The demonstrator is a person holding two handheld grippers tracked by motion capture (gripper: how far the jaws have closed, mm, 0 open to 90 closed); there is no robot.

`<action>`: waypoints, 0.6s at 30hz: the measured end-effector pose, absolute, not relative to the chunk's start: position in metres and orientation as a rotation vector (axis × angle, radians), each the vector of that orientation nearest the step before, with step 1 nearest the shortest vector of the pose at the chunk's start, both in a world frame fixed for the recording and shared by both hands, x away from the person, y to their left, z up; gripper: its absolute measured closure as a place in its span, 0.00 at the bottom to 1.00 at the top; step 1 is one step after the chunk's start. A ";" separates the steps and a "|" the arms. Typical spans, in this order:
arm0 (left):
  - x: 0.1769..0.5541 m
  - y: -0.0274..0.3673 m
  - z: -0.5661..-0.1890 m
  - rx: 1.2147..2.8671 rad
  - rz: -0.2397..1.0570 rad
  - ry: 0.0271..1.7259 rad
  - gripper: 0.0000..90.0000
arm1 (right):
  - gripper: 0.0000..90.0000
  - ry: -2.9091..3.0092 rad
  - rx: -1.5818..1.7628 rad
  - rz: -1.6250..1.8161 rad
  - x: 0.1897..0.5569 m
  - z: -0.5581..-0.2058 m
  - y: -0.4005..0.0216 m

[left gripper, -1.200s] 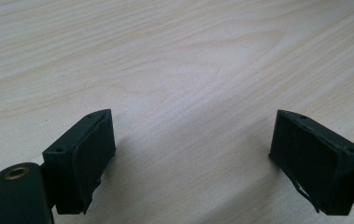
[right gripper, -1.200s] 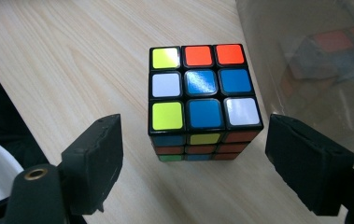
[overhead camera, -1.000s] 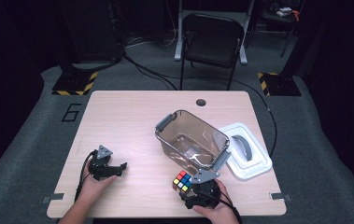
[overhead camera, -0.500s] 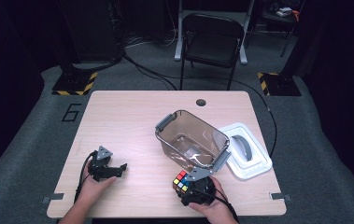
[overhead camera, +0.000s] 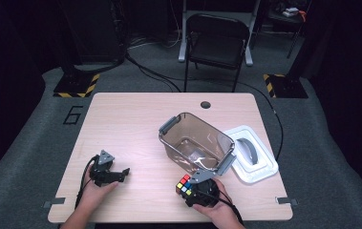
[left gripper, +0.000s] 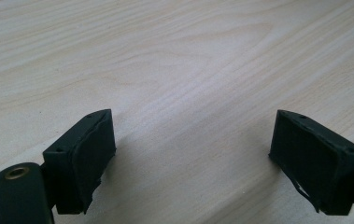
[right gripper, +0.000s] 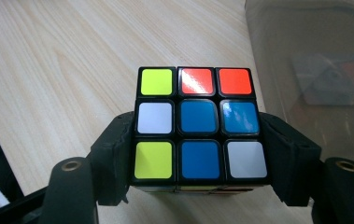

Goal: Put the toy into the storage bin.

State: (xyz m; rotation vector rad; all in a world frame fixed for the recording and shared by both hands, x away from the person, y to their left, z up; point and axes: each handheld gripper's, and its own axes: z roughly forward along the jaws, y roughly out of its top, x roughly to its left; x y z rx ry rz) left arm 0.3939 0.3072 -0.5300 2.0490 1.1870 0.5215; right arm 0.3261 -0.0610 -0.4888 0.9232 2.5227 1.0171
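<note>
The Rubik's cube point(right gripper: 199, 128) is squeezed by the right gripper point(right gripper: 198, 158), whose jaws have just been closing, beside the clear bin point(overhead camera: 195, 143), likely to be lifted in. The left gripper point(left gripper: 202, 158) jaws are spread.

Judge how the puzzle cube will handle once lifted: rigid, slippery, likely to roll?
The puzzle cube looks rigid. Its glossy stickers suggest slipping, though the right gripper, whose jaws have just been closing, meets its flat sides squarely. Flat faces make rolling unlikely.
</note>
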 end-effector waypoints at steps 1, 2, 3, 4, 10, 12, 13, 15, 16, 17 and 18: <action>0.394 0.307 -0.530 2.049 0.522 1.187 0.15 | 0.37 2.530 0.921 1.016 0.326 -0.488 -0.061; 0.394 0.307 -0.530 2.049 0.522 1.187 0.15 | 0.37 2.535 0.913 1.011 0.326 -0.488 -0.062; 0.394 0.307 -0.530 2.048 0.522 1.187 0.15 | 0.37 2.539 0.911 1.010 0.326 -0.488 -0.062; 0.394 0.307 -0.530 2.049 0.522 1.187 0.15 | 0.38 2.541 0.909 1.010 0.326 -0.488 -0.063; 0.394 0.307 -0.530 2.047 0.525 1.188 0.15 | 0.38 2.556 0.911 0.997 0.324 -0.486 -0.062; 0.394 0.307 -0.530 2.049 0.520 1.188 0.15 | 0.38 2.555 0.890 0.991 0.323 -0.486 -0.062; 0.394 0.307 -0.530 2.049 0.522 1.186 0.15 | 0.38 2.562 0.888 0.990 0.323 -0.486 -0.061; 0.394 0.307 -0.530 2.048 0.520 1.189 0.15 | 0.38 2.568 0.882 0.989 0.321 -0.484 -0.061; 0.394 0.307 -0.530 2.049 0.520 1.188 0.15 | 0.38 2.564 0.890 0.997 0.320 -0.483 -0.061; 0.394 0.307 -0.530 2.049 0.522 1.187 0.15 | 0.38 2.564 0.885 1.004 0.319 -0.482 -0.061; 0.394 0.307 -0.530 2.049 0.522 1.188 0.15 | 0.38 2.565 0.886 1.007 0.319 -0.482 -0.061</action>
